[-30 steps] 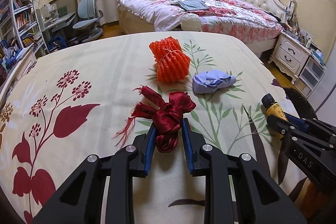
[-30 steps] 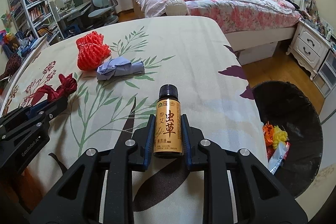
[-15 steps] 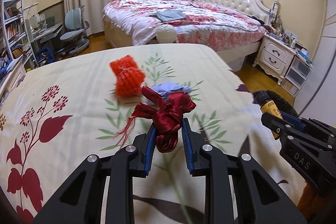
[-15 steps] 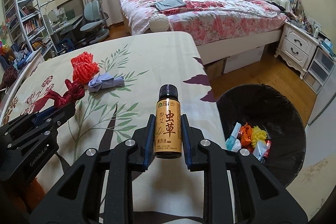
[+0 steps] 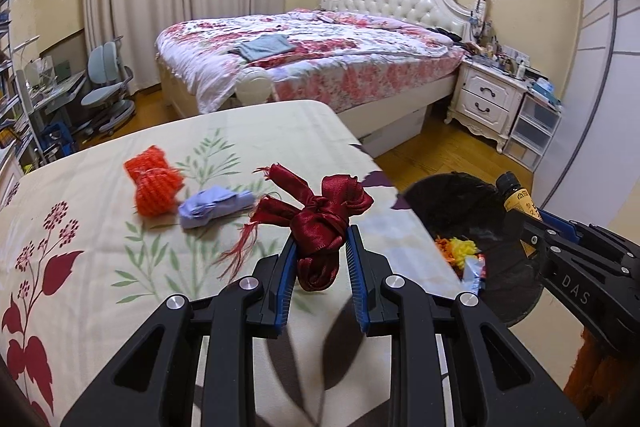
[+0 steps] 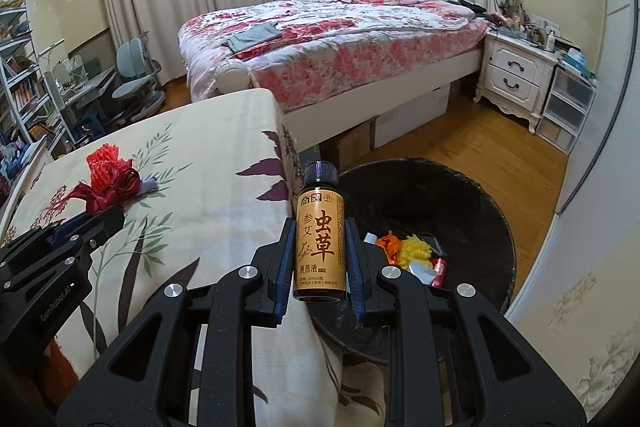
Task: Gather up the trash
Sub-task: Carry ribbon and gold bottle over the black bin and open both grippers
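Note:
My left gripper point(image 5: 320, 259) is shut on a dark red ribbon bow point(image 5: 320, 223), held above the right part of the floral-cloth table point(image 5: 100, 267). My right gripper point(image 6: 318, 259) is shut on a small amber bottle point(image 6: 320, 247) with a black cap, at the table's right edge beside the black bin point(image 6: 480, 203). The bin point(image 5: 452, 203) holds orange, yellow and red scraps. An orange foam net point(image 5: 154, 183) and a crumpled lilac cloth point(image 5: 214, 207) lie on the table. The right gripper with the bottle point(image 5: 516, 195) shows at the right of the left wrist view.
A floral bed point(image 5: 312, 59) stands behind the table. A white nightstand point(image 5: 488, 99) and plastic drawers point(image 5: 536, 131) are on the right by wooden floor point(image 6: 460, 143). A desk chair point(image 5: 106, 83) and shelves point(image 6: 20, 87) stand at the left.
Both grippers have moved right with their loads. The ribbon is now near the table's right edge and the bottle has gone from over the table to beside the bin.

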Available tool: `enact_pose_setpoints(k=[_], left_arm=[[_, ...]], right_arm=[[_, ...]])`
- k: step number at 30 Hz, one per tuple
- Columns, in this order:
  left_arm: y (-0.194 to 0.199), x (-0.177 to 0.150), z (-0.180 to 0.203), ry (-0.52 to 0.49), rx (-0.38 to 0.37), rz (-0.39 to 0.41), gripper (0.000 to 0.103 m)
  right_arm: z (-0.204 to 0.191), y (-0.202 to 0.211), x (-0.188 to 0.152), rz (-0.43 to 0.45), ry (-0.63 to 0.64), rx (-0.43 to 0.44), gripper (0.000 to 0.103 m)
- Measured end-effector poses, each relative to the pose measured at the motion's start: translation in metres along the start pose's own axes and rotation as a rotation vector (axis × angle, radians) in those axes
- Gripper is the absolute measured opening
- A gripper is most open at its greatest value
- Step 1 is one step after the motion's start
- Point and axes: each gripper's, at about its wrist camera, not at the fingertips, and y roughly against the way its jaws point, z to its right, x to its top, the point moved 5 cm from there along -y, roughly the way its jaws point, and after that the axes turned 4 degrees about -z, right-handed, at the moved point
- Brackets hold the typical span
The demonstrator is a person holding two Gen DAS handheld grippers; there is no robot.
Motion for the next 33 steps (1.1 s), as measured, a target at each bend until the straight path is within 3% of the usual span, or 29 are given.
enact_pose_setpoints(k=[14,33], left_arm=[[-0.033,0.009,0.064,-0.088,-0.054,-0.019,0.026],[-0.084,0.027,0.104,-0.174,-0.053,-0.056,0.029]], right_arm=[[0.050,-0.011,-0.002,0.000,-0.067,-0.076,0.023],[0.091,-0.046,0.004,-0.034,-0.136,-0.108,0.023]])
